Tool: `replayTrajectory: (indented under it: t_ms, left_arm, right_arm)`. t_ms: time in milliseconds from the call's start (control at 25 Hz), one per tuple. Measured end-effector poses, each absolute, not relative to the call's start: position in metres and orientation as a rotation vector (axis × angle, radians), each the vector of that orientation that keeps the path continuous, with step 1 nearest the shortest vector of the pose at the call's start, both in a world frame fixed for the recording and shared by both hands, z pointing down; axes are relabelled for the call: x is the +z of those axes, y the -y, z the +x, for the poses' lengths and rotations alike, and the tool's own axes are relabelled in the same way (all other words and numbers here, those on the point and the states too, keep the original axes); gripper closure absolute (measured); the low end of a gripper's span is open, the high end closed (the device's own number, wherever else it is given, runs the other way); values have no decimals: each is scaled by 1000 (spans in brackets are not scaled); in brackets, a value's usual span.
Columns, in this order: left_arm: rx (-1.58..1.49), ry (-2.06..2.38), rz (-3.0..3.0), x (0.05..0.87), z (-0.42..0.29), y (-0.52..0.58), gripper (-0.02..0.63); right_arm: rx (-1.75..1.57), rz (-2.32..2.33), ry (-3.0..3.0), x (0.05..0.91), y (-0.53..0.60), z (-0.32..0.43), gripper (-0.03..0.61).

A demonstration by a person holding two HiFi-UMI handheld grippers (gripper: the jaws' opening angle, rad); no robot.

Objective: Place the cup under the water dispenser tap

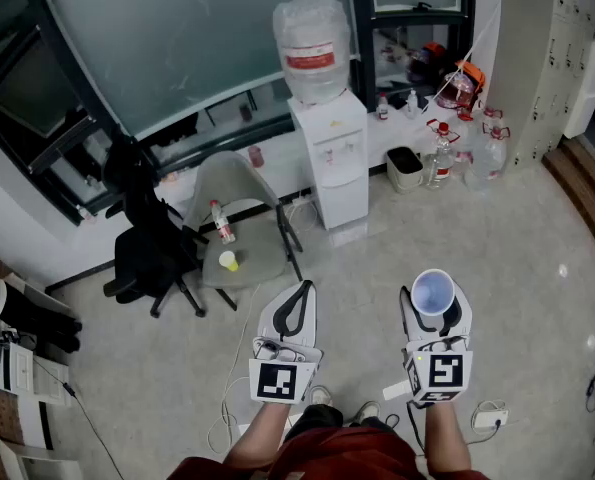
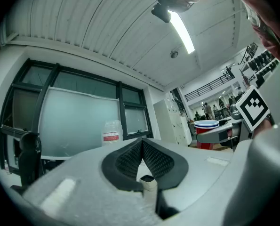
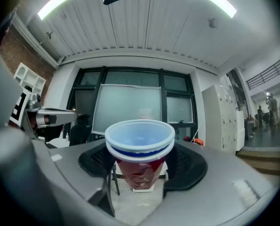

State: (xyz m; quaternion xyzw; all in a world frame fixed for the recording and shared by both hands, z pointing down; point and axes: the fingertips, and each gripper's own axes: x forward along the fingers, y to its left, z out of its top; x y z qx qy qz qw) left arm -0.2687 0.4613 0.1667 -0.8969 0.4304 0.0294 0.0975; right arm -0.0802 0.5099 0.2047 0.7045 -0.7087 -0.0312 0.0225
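Note:
A red cup [image 1: 433, 293] with a white and blue rim stands upright between the jaws of my right gripper [image 1: 435, 310], which is shut on it. In the right gripper view the cup [image 3: 140, 150] fills the middle, both pads of the right gripper [image 3: 140, 166] against its sides. The white water dispenser [image 1: 330, 158] with a bottle [image 1: 313, 48] on top stands against the far wall, well ahead of both grippers. My left gripper [image 1: 298, 306] is shut and holds nothing; in its own view the left gripper [image 2: 140, 146] has its pads meeting at the tip.
A grey chair [image 1: 239, 183] with a small bottle [image 1: 222, 222] and a yellow cup [image 1: 228, 260] on it stands left of the dispenser. A black office chair [image 1: 149, 248] is further left. A bin [image 1: 405, 167] and water bottles [image 1: 445, 154] sit right of the dispenser. Cables lie on the floor.

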Motion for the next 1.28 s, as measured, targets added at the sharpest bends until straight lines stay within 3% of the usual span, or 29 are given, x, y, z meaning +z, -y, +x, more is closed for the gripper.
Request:
replayTrajectory:
  t_ms: [640,1280]
  left_arm:
    - [36,-1265,-2701,189,-197,-501,612]
    - [86,-1290,-2718,206,-184,-383,612]
  right_arm:
    - [-65,2192,2201,226,-550,-19,272]
    - [-80,2137,2176,237,-434,-10,271]
